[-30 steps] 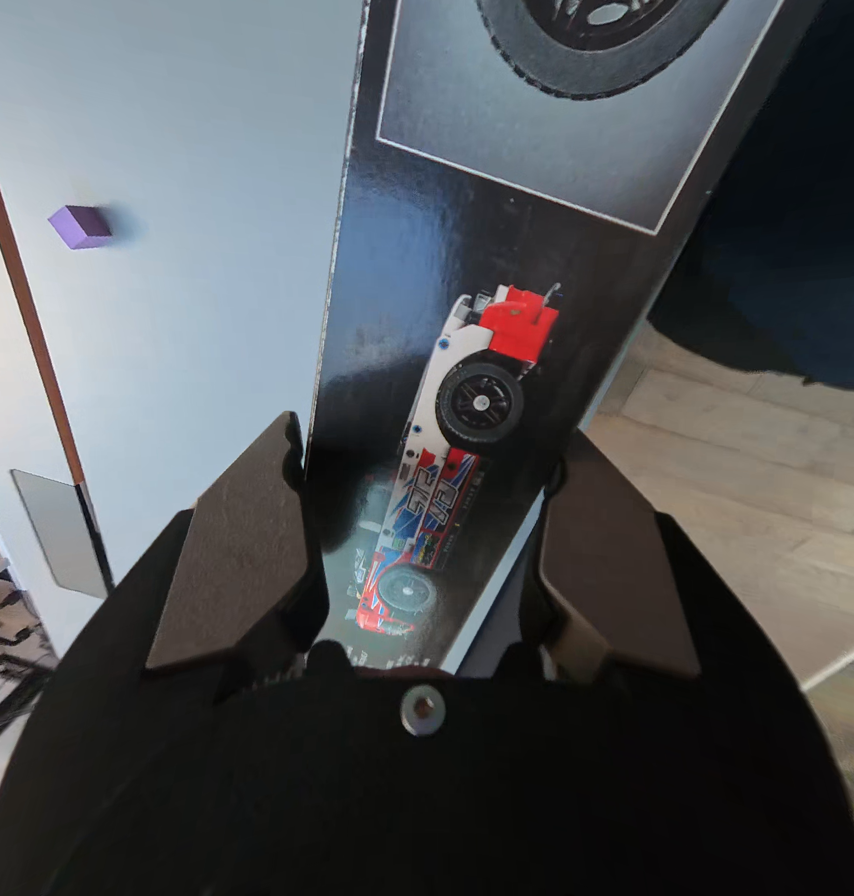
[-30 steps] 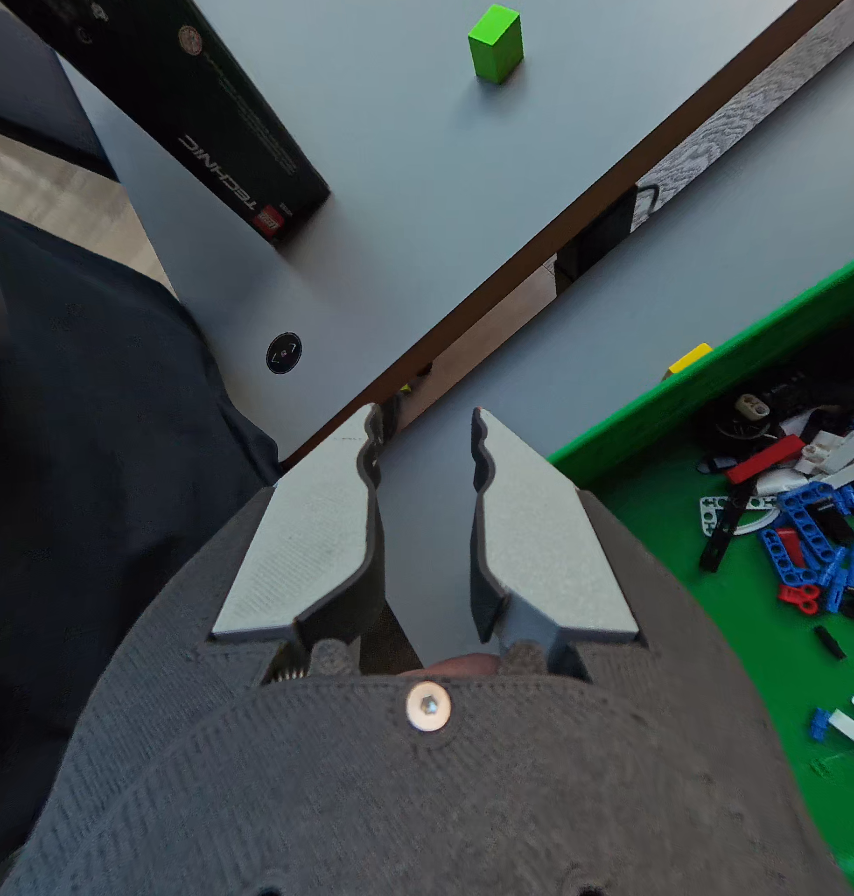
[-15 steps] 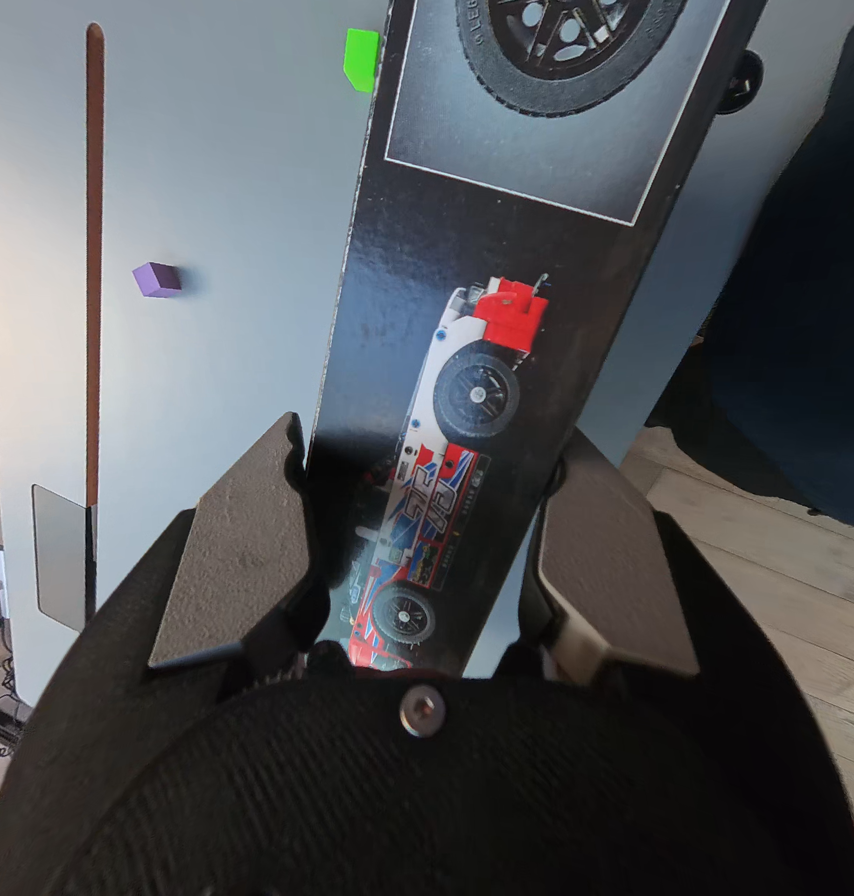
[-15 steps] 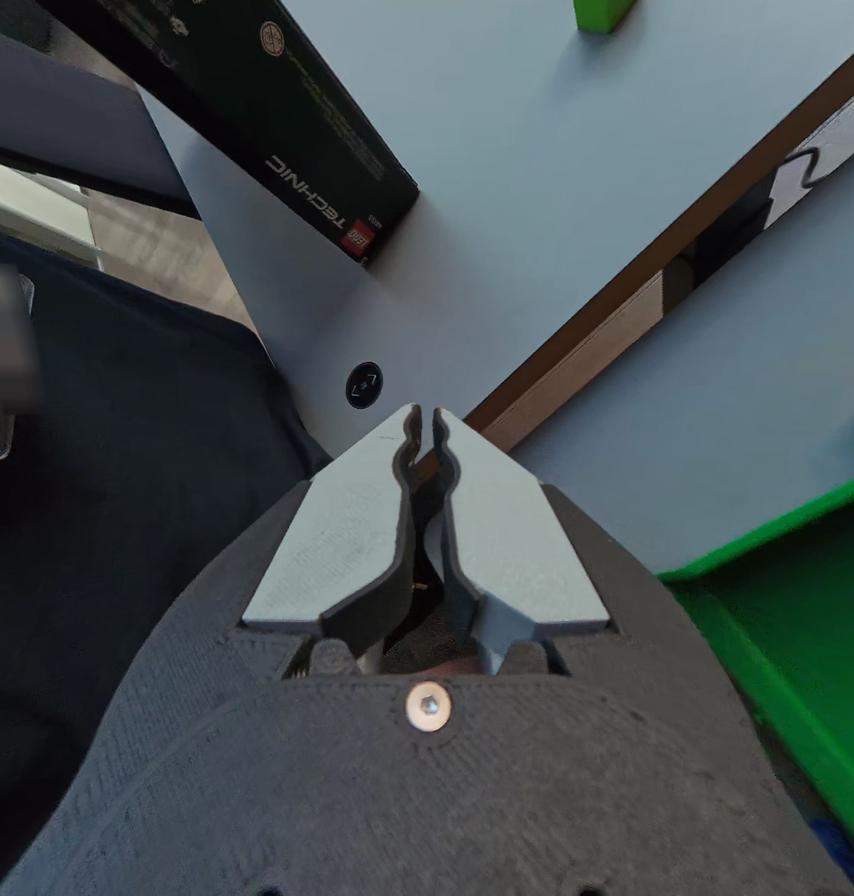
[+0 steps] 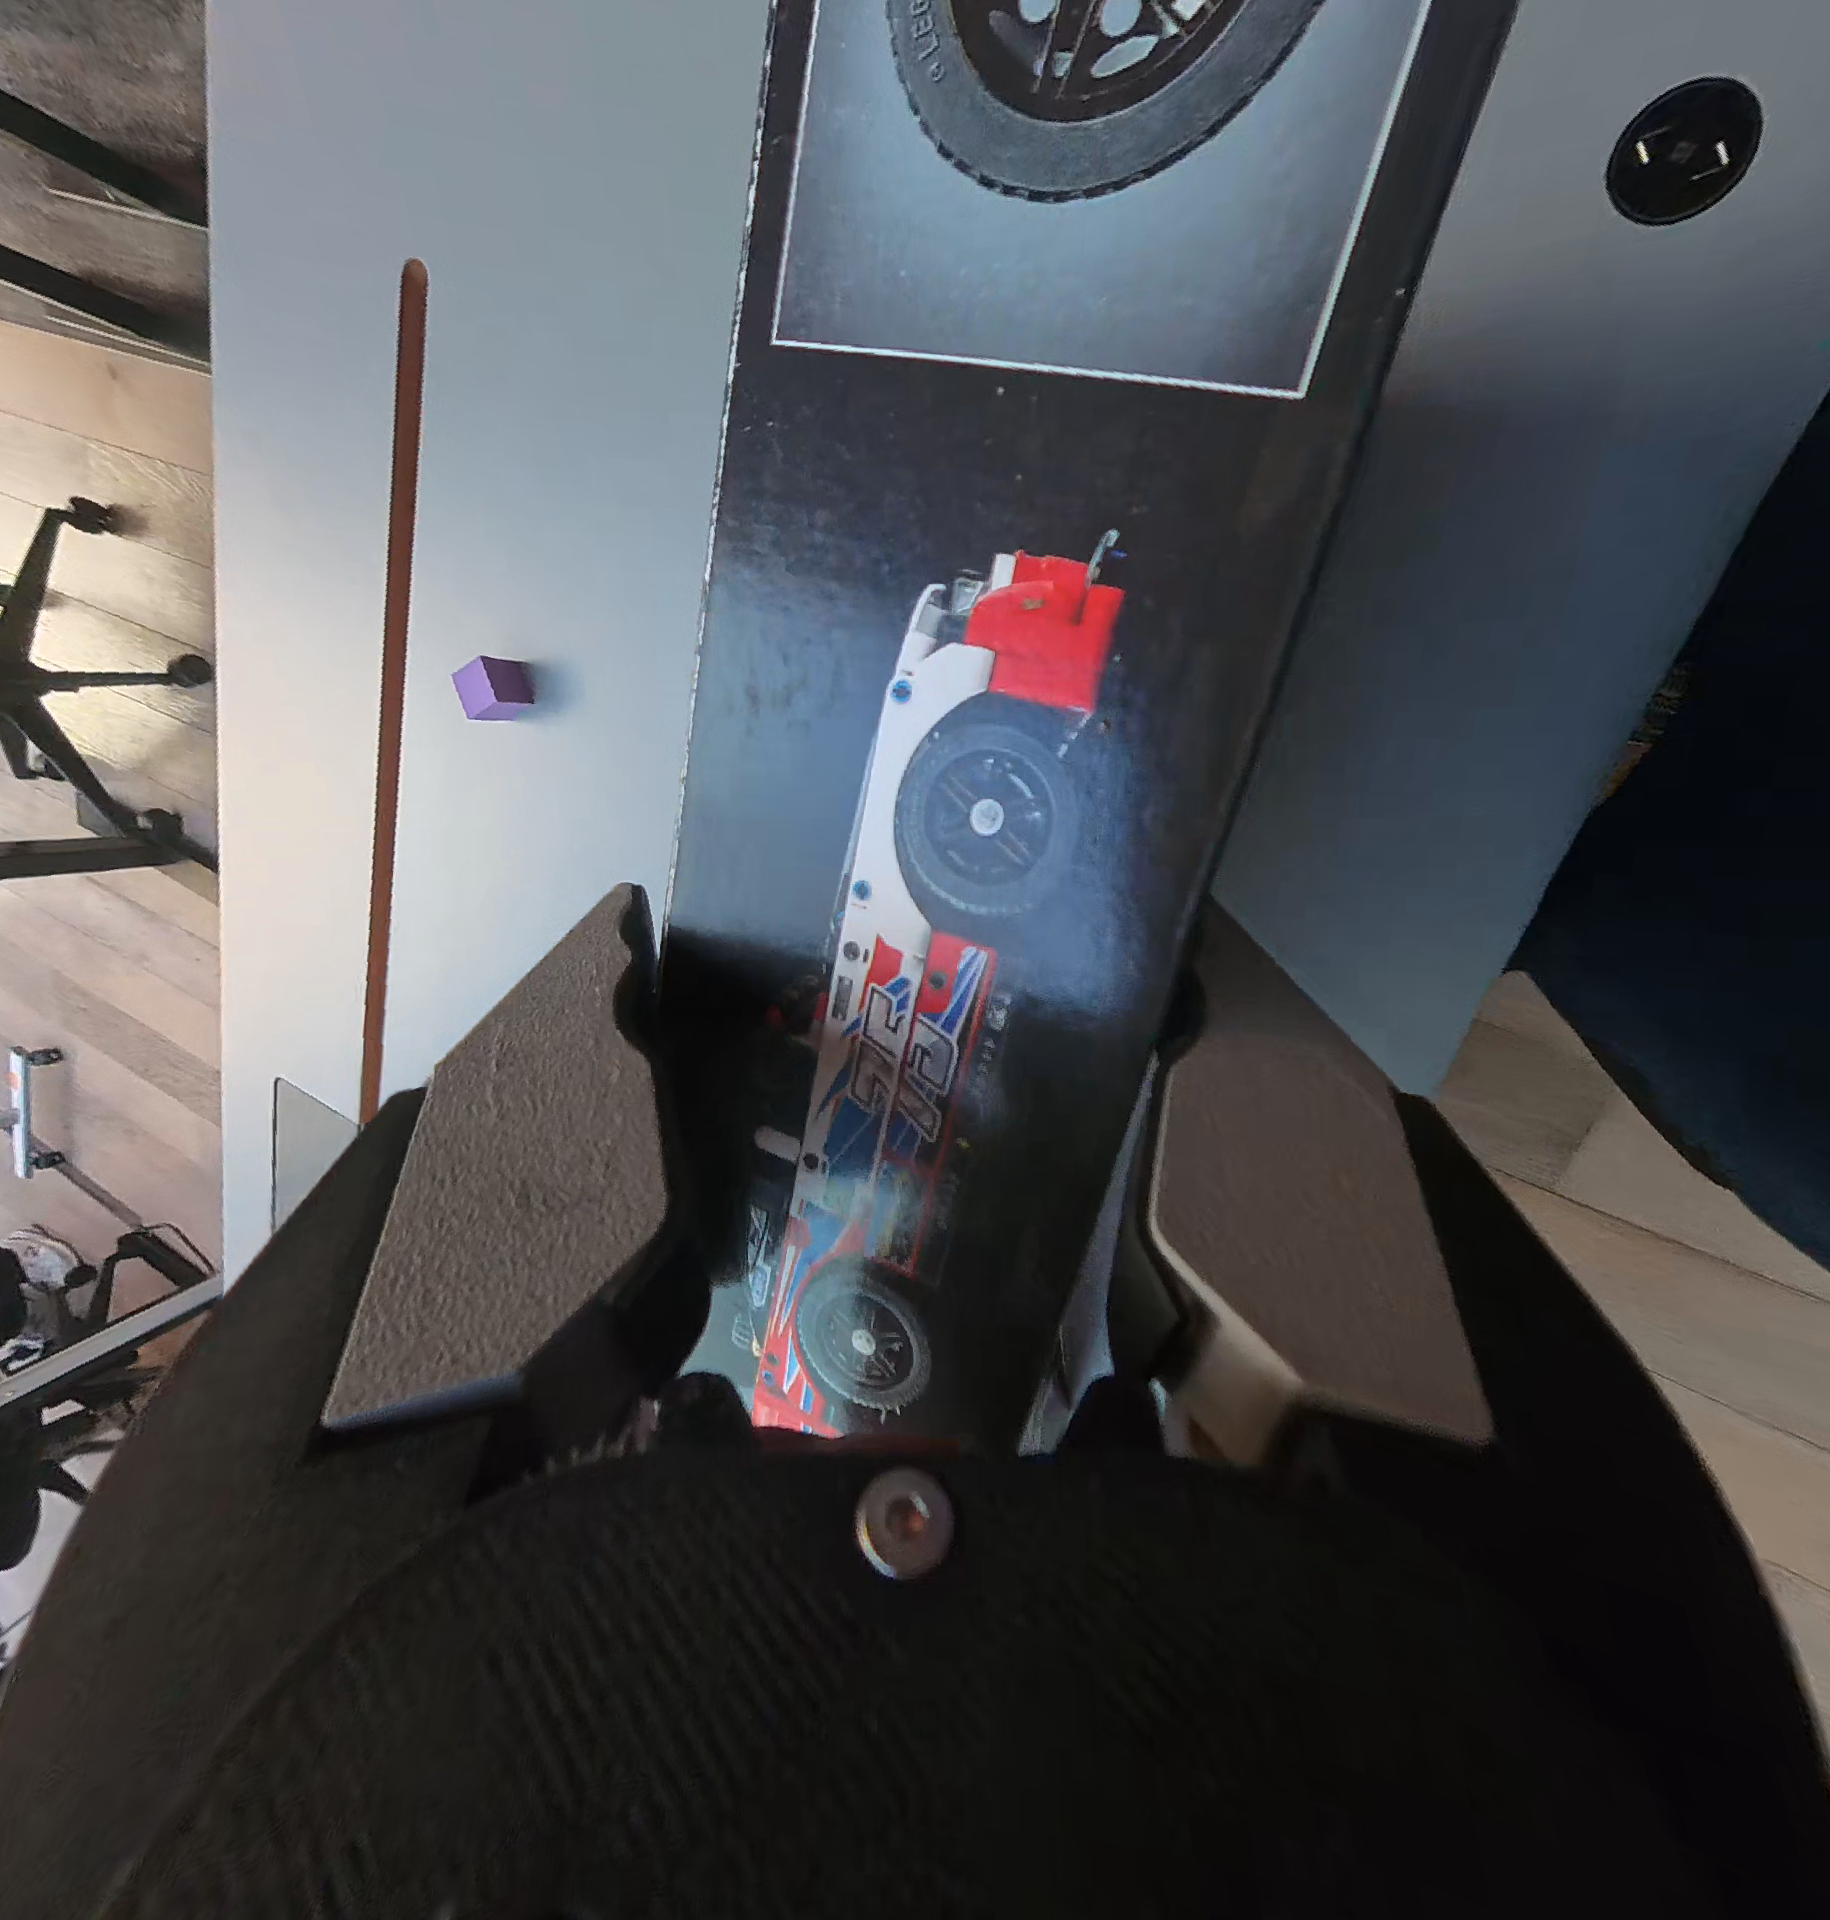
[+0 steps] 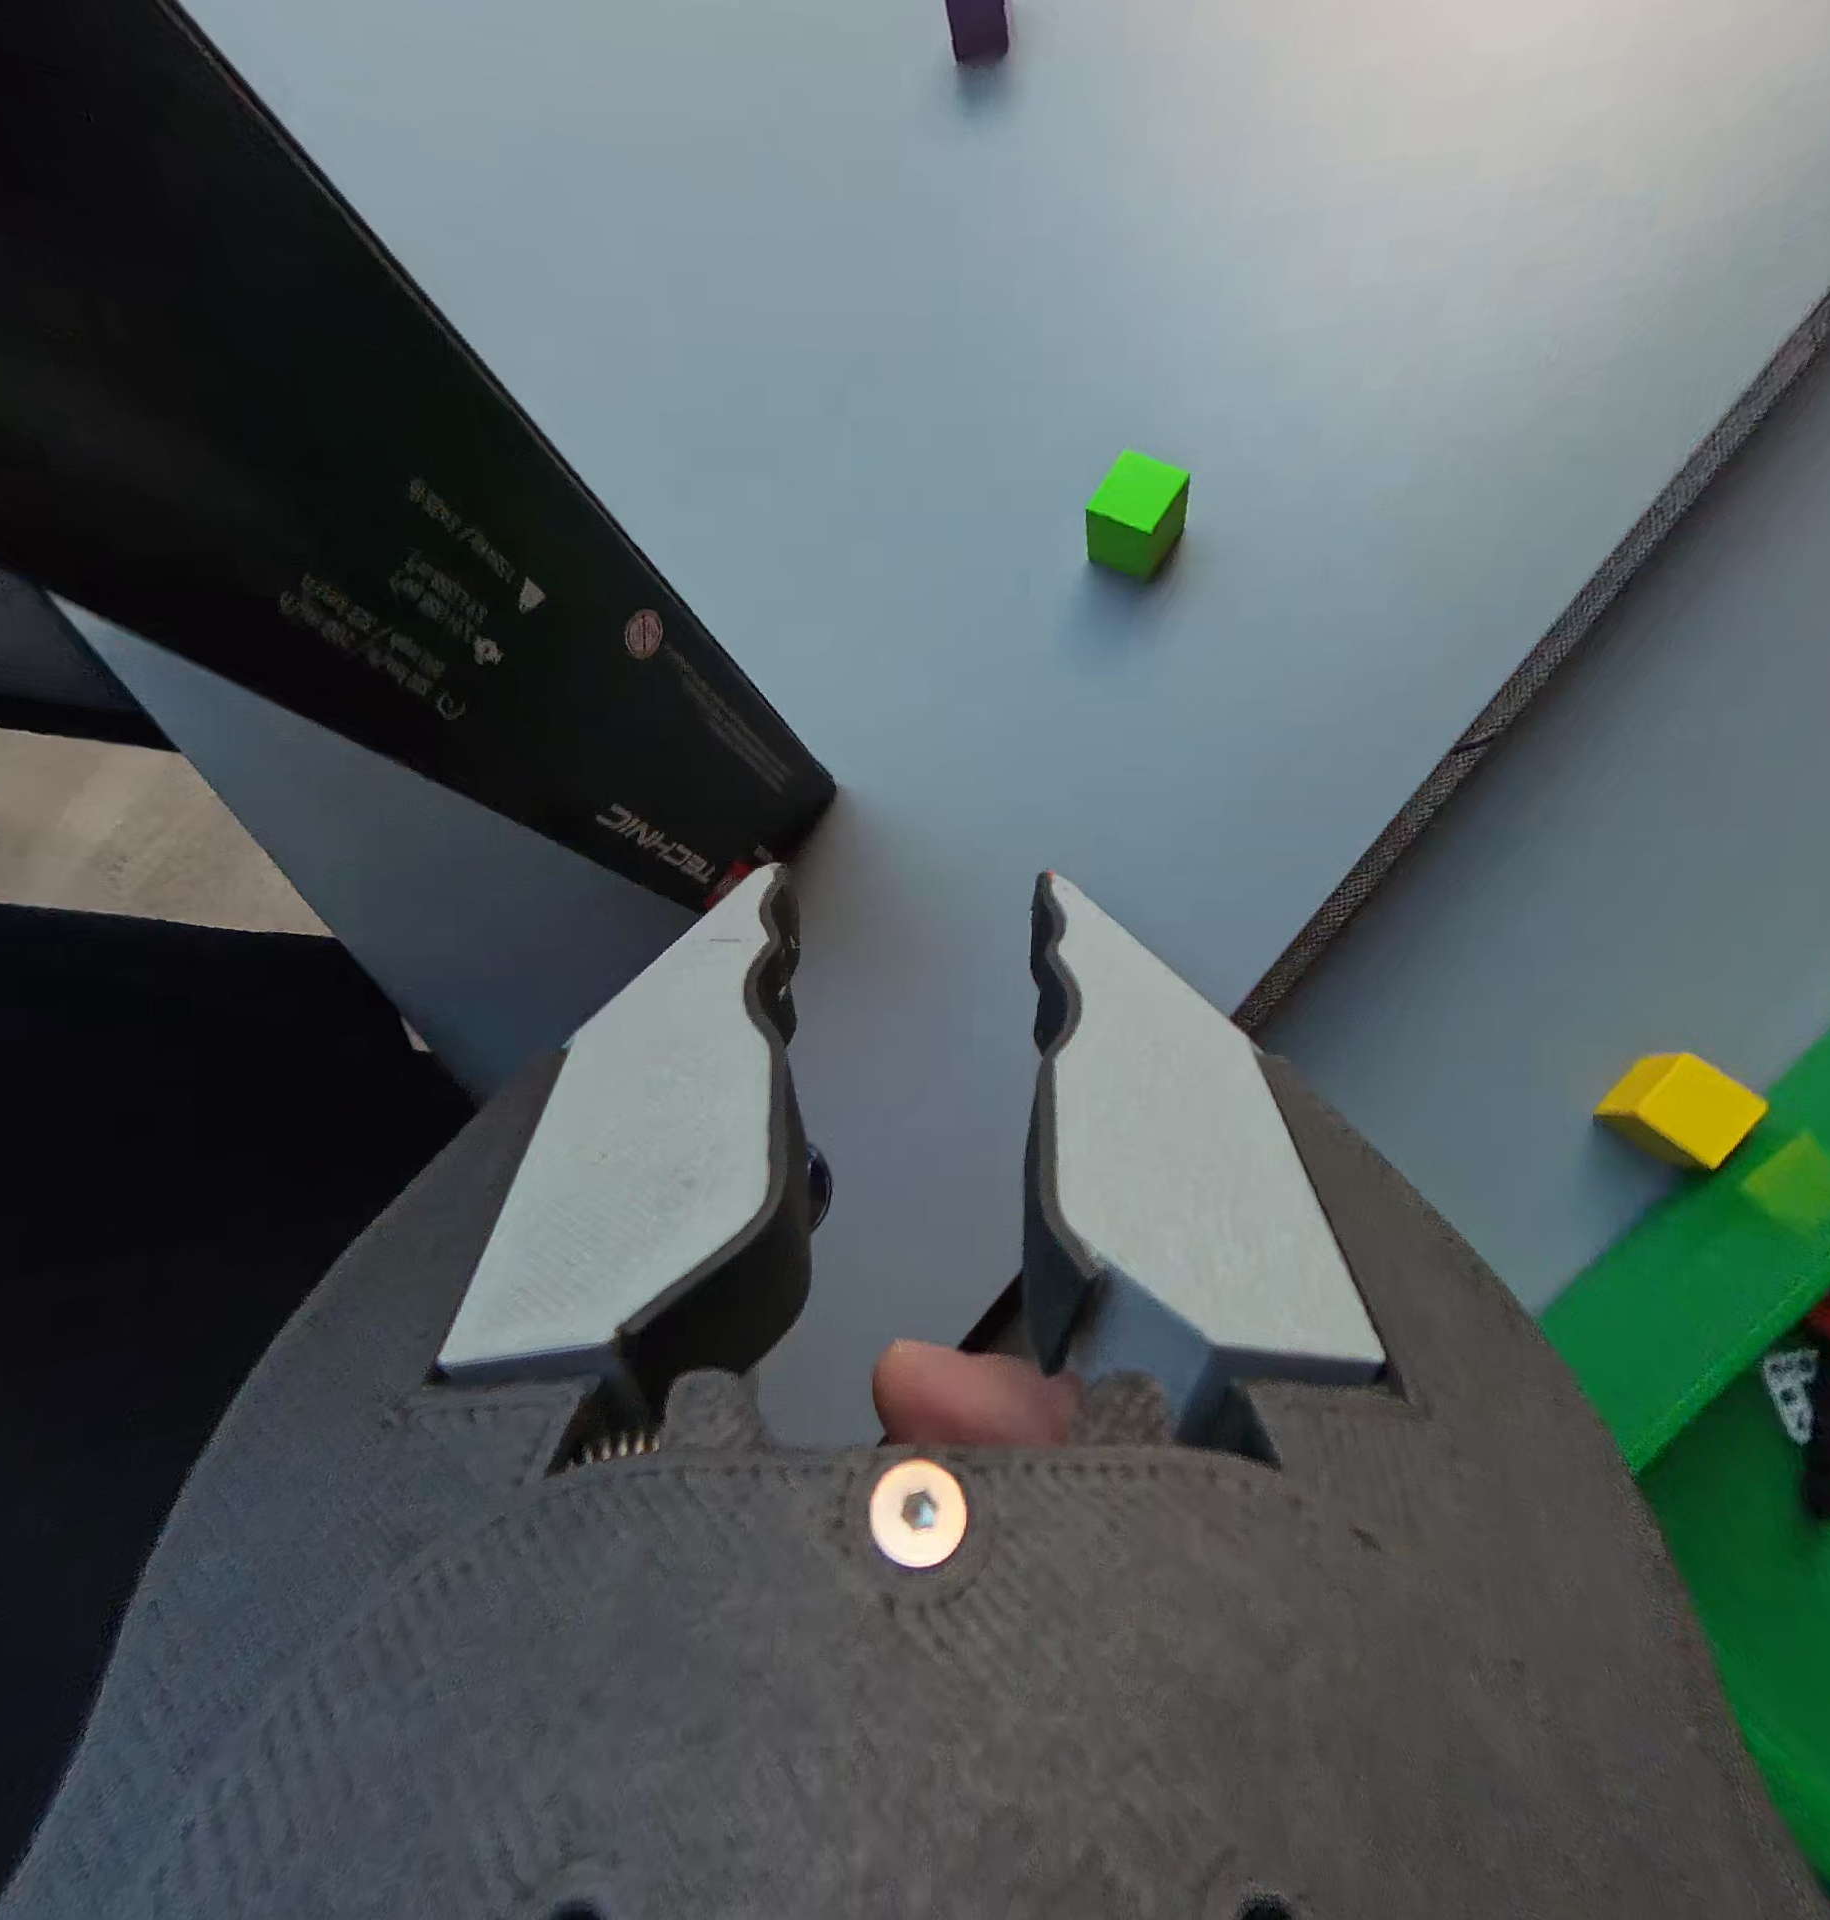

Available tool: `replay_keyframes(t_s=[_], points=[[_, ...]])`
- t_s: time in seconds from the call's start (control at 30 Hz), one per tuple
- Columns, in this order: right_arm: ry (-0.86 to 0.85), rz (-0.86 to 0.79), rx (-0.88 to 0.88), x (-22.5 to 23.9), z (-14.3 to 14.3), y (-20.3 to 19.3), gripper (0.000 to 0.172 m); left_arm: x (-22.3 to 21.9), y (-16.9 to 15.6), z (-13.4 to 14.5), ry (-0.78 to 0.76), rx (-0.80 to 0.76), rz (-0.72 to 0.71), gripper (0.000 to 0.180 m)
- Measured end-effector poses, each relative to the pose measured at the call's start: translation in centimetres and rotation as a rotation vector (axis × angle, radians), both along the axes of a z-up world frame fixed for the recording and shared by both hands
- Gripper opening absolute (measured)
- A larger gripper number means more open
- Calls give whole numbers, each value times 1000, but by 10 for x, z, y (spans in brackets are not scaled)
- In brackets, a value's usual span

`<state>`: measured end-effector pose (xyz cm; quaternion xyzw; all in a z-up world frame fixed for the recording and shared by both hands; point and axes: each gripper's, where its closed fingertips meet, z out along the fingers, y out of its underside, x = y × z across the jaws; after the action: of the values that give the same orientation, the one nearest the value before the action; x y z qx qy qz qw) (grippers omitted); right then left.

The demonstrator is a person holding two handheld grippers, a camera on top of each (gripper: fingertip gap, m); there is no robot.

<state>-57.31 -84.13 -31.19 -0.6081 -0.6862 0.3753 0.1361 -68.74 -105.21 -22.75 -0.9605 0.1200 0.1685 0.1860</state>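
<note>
My left gripper (image 5: 921, 956) is shut on a long black toy-car box (image 5: 994, 520). Both black pads press on its long edges near its close end. The box stretches away from me over the grey table (image 5: 558, 416). In the right wrist view the same box (image 6: 371, 540) shows at the left, its corner close to my left fingertip (image 6: 755, 914). My right gripper (image 6: 911, 904) is open and empty above the bare table (image 6: 890, 312). A green cube (image 6: 1137, 514) stands on the table beyond it.
A purple cube (image 5: 490, 688) stands left of the box; it also shows in the right wrist view (image 6: 978, 26). A yellow block (image 6: 1680, 1107) lies by a green tray (image 6: 1669, 1320) of loose parts at the right. A person's dark clothing (image 6: 163, 1247) is at the left.
My right gripper's pads came together on air, then opened again as it swung towards the box and green cube. My left gripper kept its hold on the box and carried it further over the table.
</note>
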Motion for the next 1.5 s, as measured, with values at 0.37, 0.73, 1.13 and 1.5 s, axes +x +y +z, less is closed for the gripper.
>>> replay_keyframes(t_s=[0.37,0.73,1.13,1.5], points=[[-107,304,377,-129,-58,1,66,-7,0,1,18,37,-22,97],[-253,455,406,-148,-125,3,7,-8,0,0,42,47,-16,100],[-18,279,165,-122,-50,6,6,-8,-1,0,44,47,-13,101],[-240,192,258,-90,-125,5,22,-5,0,1,59,53,4,100]])
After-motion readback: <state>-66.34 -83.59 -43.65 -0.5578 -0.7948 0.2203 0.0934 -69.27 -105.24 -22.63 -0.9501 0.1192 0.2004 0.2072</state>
